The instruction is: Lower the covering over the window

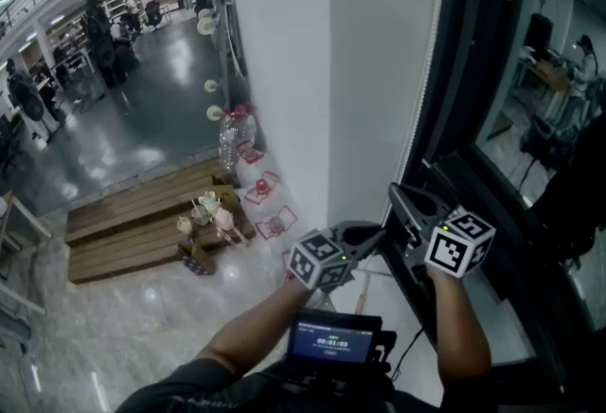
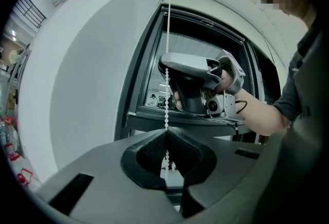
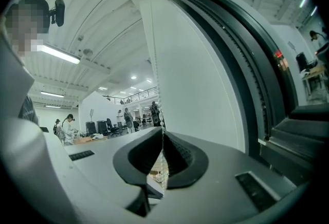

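Left gripper and right gripper both pinch the vertical bead chain between fingers.

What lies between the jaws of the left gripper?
The bead chain, clamped in the shut left gripper; the left gripper view shows it.
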Demonstrator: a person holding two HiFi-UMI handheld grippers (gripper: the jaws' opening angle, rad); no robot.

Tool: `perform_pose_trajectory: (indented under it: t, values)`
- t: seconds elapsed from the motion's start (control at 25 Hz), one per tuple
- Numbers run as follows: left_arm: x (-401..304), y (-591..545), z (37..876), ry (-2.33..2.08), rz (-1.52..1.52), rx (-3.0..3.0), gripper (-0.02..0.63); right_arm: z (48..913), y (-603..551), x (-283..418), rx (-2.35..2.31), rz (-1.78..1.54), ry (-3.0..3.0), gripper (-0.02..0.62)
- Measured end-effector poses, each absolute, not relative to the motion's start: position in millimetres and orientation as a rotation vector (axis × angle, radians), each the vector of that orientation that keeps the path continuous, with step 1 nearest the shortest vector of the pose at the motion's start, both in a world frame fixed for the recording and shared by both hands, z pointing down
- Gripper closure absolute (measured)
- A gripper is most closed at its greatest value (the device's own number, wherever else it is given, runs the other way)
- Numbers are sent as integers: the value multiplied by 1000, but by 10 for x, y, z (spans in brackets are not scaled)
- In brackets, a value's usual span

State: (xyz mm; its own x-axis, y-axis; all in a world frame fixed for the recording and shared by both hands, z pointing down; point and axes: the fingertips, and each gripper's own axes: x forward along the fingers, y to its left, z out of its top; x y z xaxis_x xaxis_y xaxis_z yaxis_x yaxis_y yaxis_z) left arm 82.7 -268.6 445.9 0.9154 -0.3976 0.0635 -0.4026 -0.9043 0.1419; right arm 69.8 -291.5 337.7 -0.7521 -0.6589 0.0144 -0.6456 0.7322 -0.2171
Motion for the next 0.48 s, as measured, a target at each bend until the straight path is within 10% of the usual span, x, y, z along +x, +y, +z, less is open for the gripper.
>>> perform_pose_trajectory:
  t: [0.48]
  values:
    - [862,-2687,4877,-578,151,2878,601,3739,-2892,740,-1160,-381,2870,586]
